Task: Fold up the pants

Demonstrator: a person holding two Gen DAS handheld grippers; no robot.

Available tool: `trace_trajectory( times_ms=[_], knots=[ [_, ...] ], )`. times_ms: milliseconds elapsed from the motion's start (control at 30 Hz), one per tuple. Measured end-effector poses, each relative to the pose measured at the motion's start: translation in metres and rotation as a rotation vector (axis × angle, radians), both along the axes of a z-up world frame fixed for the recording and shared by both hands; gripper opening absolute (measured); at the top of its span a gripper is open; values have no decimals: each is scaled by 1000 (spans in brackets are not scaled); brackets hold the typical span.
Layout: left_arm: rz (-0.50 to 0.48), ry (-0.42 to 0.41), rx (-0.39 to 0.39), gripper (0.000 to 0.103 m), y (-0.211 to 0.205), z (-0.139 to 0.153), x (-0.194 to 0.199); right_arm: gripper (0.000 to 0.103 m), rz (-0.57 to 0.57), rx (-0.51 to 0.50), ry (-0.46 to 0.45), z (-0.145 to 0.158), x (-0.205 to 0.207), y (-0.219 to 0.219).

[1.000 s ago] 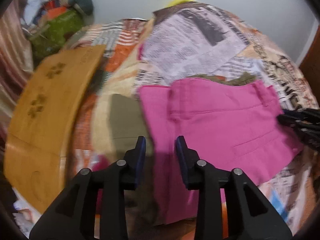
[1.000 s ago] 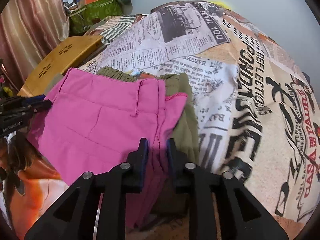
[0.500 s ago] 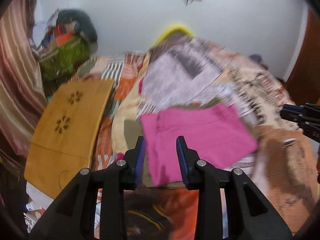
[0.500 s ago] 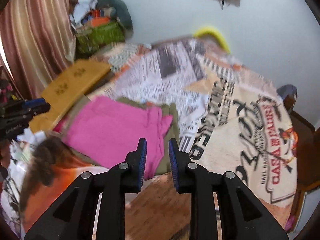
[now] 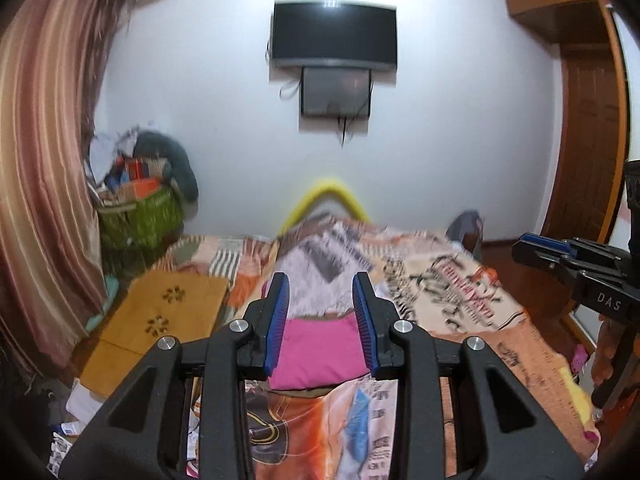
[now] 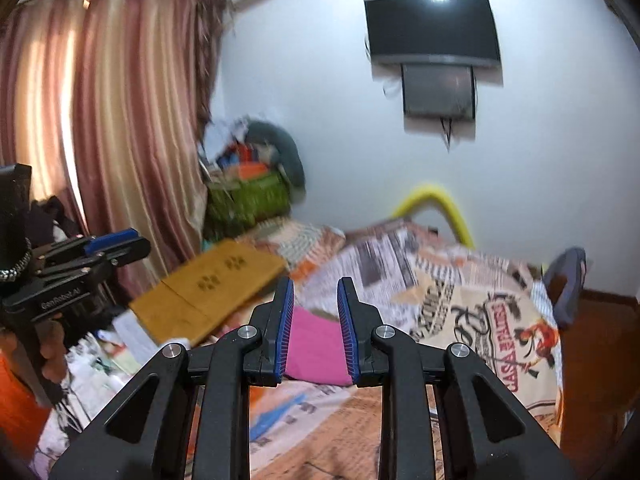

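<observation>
Pants [image 5: 318, 354]: pink, folded into a flat, roughly rectangular pad, lying on the bed [image 5: 460, 292] near its foot end. Seen through the gap of the left gripper [image 5: 320, 322], well beyond its tips and apart from them; likewise framed between the fingers of the right gripper [image 6: 315, 326], not touched. An olive cloth edge [image 5: 308, 391] shows just under the pad's near side.

Left gripper: black plastic frame, ribbed blue pads [image 5: 279, 320], fingers spread wide, nothing between them. Held level above the bed's foot, pointing at the far wall.

Right gripper: same build, blue pads [image 6: 286, 324], fingers parted with a narrower gap, holding nothing. Also level, aimed toward the wall; in the left view it enters from the right edge, a hand [image 5: 606, 354] on its grip.

Bed cover: soft printed fabric, newspaper-style lettering, orange and cream patches; blurred.

Board [image 5: 160, 316]: flat yellow-brown wood with flower cut-outs, beside the bed on the left.

Curtain [image 6: 100, 128]: striped pink-brown, pleated.

TV [image 5: 335, 38]: dark, curved, wall-mounted.

Green basket [image 6: 248, 198]: heaped with clutter, in the corner.
</observation>
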State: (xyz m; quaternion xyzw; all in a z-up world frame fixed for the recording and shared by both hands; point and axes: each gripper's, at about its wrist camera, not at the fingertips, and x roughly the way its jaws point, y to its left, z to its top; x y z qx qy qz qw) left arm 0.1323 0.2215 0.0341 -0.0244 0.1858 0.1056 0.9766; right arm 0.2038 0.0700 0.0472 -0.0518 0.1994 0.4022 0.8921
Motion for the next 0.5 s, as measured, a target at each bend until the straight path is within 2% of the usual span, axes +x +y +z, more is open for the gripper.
trace_trajectory(
  times_ms=[100,267,400,433,500],
  knots=[
    [1,-59,18,33,-19,12,-34,20,15,56,-55,15,-34,-14],
    [9,-126,50,33,-46,16,-77,20,31,122,-121,23,-77,-29],
    [-6,-171,23,33,-61,16,-106,20,40,148,-148,19,-95,-33],
    [-7,-178,16,34,-64,17,-111,20,38,151,-154,18,-101,-34],
    [-15,-193,6,47,-67,16,-117,24,32,158,-163,16,-109,-37]
  ],
)
